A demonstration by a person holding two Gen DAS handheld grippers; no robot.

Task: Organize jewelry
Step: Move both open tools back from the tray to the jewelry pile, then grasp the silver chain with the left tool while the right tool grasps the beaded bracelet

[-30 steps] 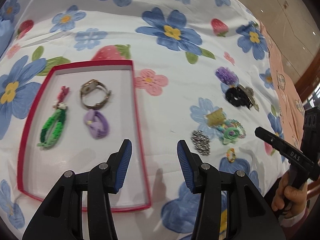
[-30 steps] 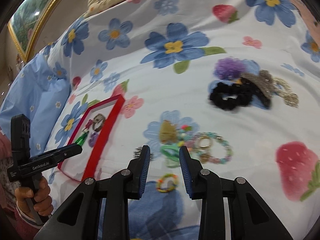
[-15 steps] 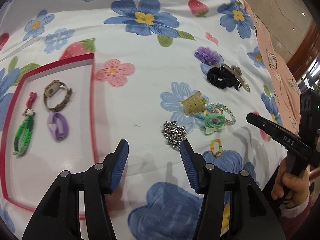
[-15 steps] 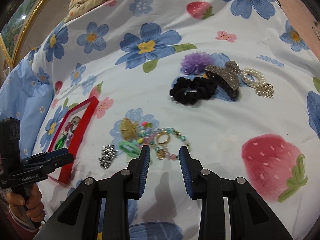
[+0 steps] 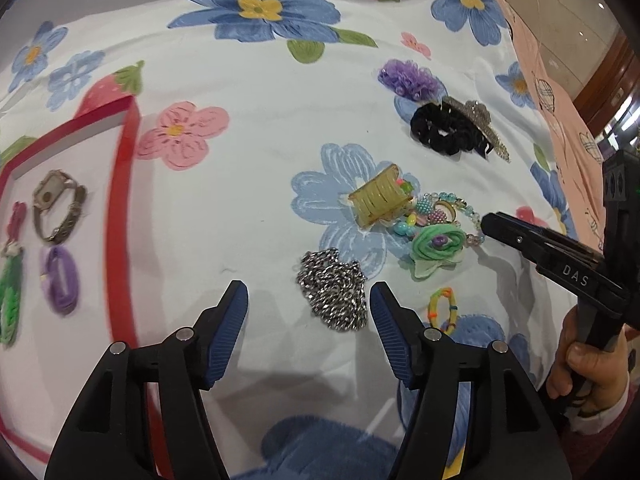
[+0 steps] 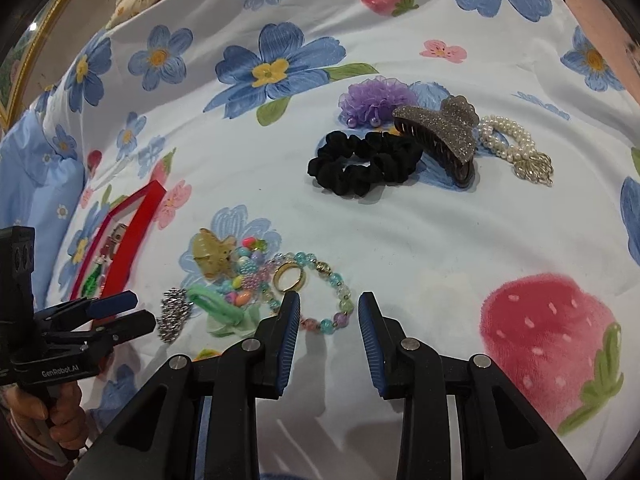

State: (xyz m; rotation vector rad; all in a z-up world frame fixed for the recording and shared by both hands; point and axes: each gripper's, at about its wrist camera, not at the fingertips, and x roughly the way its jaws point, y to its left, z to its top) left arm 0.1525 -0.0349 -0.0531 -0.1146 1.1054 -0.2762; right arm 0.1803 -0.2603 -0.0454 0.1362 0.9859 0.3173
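At the far left of the left wrist view lies a shallow red-rimmed tray with a white floor (image 5: 124, 184), and in it rest a green woven band (image 5: 9, 300), a dark pink piece above it that is too blurred to name (image 5: 17, 216), a metal wristwatch with a pale square face (image 5: 58, 206) and a purple loop bracelet (image 5: 60, 280), close together but apart from one another. The tray sits on a white bedspread printed with blue flowers and strawberries (image 5: 248, 160). Right of the tray, the left gripper (image 5: 309, 306) hangs just above the cloth, its jaws spread and just now opening wider, nothing pinched between them; a heap of silver chain (image 5: 332, 288) lies just ahead of the gap, nearer the right jaw. Further right a yellow-green translucent hair claw (image 5: 380, 200) touches a tangle of pastel beaded bracelets with a gold ring (image 5: 436, 212), and a mint green fabric flower tie (image 5: 436, 244) lies on that tangle. Below it is a small rainbow elastic loop (image 5: 442, 308). Up the cloth sit a purple tulle flower tie (image 5: 408, 78), a black scrunchie (image 5: 444, 132) and, against it, a glittery grey claw clip (image 6: 444, 132), with a white pearl bracelet (image 6: 512, 146) just beside the clip. The right gripper (image 6: 329, 316) hovers over the beaded bracelets, jaws parted a little and holding nothing.
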